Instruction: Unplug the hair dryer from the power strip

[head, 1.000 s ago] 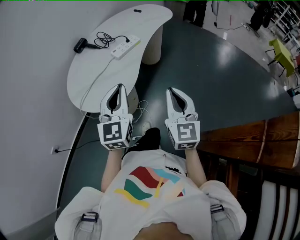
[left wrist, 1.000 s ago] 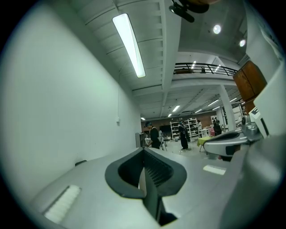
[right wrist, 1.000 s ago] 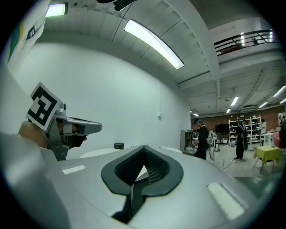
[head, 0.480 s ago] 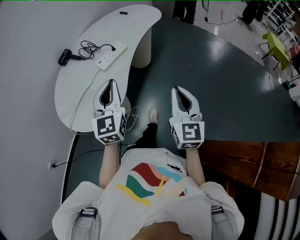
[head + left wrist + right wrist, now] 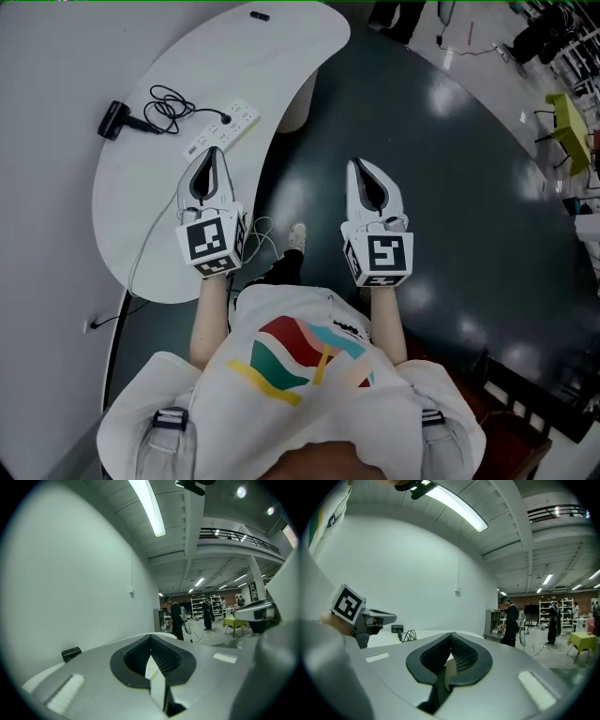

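Right, from my end the widest thing is the dark floor (image 5: 450, 187), and over it the curved white table (image 5: 150, 225) against the pale wall (image 5: 47, 187).

My left gripper (image 5: 211, 152) is above the table top, its tips pointing toward the far end. In its own view the jaws (image 5: 151, 639) are pressed together with nothing between them. My right gripper (image 5: 360, 165) is off the table's edge, out over the floor, level with the left one. Its jaws (image 5: 451, 634) are likewise together and empty.

The white power strip (image 5: 223, 129) lies slantwise on the table. Seen from the head view, its near end is just beside the left gripper's tips, slightly to their left. I cannot tell whether they touch it. The right gripper is well apart from it, to the right.

The black hair dryer (image 5: 112, 119) lies farther left on the table, near the wall and well beyond the left gripper. Both gripper views catch it as a small dark block (image 5: 71, 654) (image 5: 397, 629) on the table.

Its black cord (image 5: 169, 101) lies in loose loops between dryer and strip. The black plug (image 5: 225, 119) sits in the strip, just ahead of the left gripper.
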A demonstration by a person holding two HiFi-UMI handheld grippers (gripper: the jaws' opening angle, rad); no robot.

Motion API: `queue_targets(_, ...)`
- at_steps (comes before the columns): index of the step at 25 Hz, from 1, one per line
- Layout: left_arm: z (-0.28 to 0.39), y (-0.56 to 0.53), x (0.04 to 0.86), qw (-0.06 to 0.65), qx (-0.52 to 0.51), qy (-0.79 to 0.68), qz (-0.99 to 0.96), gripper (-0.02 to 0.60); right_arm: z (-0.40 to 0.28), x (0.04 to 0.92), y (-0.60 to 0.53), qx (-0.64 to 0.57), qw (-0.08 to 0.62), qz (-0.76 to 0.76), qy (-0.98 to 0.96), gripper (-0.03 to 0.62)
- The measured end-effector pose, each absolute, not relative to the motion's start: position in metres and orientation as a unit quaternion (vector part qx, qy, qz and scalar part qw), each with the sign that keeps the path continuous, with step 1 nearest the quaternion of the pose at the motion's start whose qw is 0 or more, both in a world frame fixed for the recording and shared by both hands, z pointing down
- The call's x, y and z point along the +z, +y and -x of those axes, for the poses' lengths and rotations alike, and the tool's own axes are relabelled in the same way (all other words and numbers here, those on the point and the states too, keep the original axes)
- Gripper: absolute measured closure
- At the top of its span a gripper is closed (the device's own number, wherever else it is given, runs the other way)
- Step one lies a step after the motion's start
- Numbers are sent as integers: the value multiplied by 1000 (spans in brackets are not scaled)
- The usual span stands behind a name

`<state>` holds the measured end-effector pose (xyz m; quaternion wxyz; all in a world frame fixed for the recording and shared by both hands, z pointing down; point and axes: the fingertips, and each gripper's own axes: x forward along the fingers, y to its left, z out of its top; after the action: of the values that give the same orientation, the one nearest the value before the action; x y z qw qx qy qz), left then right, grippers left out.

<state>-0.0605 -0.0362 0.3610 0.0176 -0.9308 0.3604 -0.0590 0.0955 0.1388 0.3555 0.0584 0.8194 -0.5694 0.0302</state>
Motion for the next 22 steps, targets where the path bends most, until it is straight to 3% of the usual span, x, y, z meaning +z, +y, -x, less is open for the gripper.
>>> queue_targets(9, 30, -114, 357, -12, -56, 417, 907, 581, -129, 346, 14, 35, 83, -756, -649, 583)
queue_targets(22, 72, -155, 333, -17, -36, 559, 828, 581, -93, 335, -110, 15, 77, -588, -805, 582)
